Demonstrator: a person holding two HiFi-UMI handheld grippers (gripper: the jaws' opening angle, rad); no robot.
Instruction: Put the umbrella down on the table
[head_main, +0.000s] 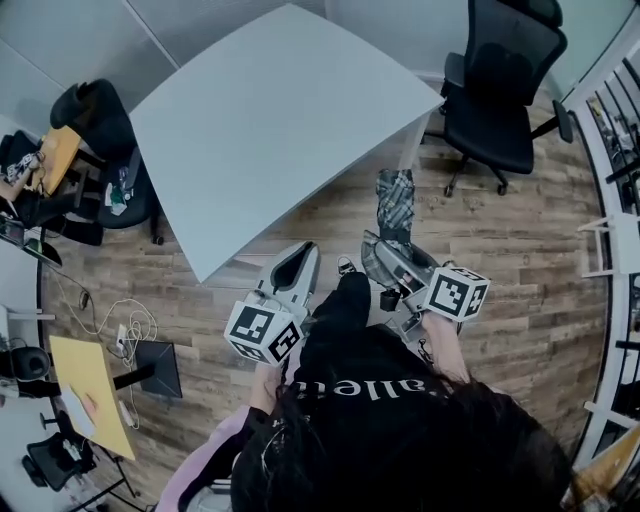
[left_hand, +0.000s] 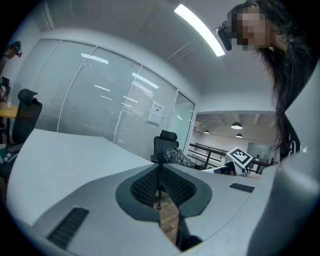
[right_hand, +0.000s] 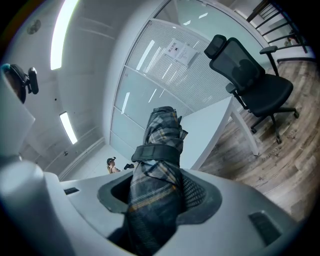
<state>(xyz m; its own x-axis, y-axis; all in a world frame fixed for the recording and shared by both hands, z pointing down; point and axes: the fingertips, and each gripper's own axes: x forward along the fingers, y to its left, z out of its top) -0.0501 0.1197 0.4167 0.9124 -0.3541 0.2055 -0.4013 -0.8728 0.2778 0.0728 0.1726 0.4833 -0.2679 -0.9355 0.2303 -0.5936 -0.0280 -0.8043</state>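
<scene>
The left gripper (head_main: 300, 256) (left_hand: 160, 186) is seen with its jaws pressed together, pad against pad, and nothing is caught between them. The right gripper (head_main: 386, 262) (right_hand: 161, 196) is clamped on the umbrella (head_main: 395, 203) (right_hand: 161, 145). Its jaws are spread fairly wide by the bundle, which is gripped across the folded cloth just below the dark strap. The umbrella is folded, of grey plaid with thin orange lines. It is held out beyond the jaws over the floor (head_main: 520, 290), just off the near right corner of the table (head_main: 270, 120) (left_hand: 55, 150) (right_hand: 210, 125). It is not touching the table.

The table is a wide, pale grey top with nothing lying on it, and it is set on a wood-plank floor. In the gripper views the room is closed in by glass walls with blinds (left_hand: 100, 110), and long light strips (left_hand: 200, 30) are fixed to the ceiling. A white railing (head_main: 610, 150) is seen along the right side of the head view.

One umbrella and one table are counted. Two grippers are in view, each with one marker cube (head_main: 265, 332) (head_main: 458, 292). Two black office chairs are seen by the table, one at its far right (head_main: 495, 90) and one at its left (head_main: 100, 120).
</scene>
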